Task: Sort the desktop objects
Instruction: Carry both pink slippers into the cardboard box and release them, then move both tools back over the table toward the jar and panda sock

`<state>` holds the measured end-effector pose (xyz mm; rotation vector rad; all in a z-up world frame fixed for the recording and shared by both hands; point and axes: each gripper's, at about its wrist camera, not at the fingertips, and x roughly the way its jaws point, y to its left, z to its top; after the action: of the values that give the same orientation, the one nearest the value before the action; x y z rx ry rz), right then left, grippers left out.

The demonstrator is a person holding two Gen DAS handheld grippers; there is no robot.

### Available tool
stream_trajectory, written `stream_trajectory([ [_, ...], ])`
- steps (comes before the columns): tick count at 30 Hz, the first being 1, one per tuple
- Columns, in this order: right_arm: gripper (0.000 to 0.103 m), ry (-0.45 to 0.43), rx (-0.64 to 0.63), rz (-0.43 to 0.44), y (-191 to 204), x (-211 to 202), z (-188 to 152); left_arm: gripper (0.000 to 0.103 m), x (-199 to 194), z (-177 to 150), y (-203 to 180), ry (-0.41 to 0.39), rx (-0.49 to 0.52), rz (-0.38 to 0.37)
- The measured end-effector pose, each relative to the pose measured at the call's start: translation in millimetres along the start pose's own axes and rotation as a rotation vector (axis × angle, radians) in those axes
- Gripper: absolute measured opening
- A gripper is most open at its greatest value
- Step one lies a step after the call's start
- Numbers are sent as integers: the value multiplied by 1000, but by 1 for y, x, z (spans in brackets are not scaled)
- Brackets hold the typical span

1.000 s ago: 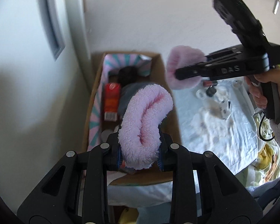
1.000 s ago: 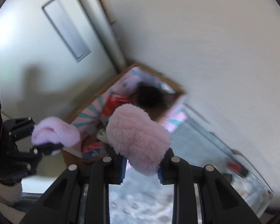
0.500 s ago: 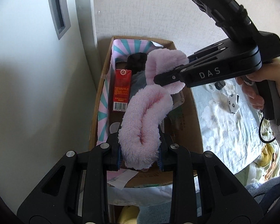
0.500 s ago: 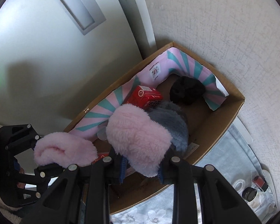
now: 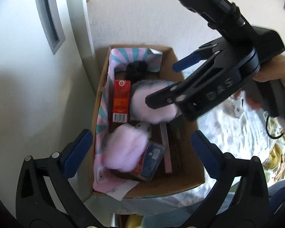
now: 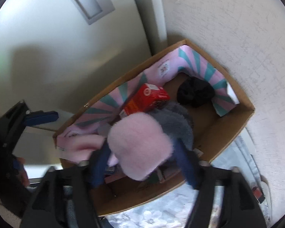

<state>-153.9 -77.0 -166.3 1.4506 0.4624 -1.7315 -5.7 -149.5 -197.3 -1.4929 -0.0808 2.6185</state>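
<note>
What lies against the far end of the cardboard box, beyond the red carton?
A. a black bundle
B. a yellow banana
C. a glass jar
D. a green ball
A: a black bundle sits at the far end of the cardboard box, beyond the red carton.

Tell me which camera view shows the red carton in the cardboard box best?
The left wrist view: the red carton lies lengthwise there, its whole top face and barcode visible. The right wrist view shows it foreshortened, its lower end hidden behind a pink fluffy item.

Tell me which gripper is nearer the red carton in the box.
Right. The right gripper hangs open over the box just beside the red carton; the left gripper, also open, sits back at the box's near end.
</note>
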Motion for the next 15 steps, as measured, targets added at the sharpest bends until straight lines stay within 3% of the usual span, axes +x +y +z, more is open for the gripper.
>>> stream_trajectory([
  [1, 103, -23, 7, 5, -3, -4, 0, 103, 1, 1, -1, -1, 0, 10],
  [7, 103, -150, 89, 0, -21, -35, -4, 103, -3, 3, -4, -55, 11, 61],
  [15, 103, -167, 115, 23, -26, -60, -21, 103, -7, 13, -17, -68, 20, 83],
])
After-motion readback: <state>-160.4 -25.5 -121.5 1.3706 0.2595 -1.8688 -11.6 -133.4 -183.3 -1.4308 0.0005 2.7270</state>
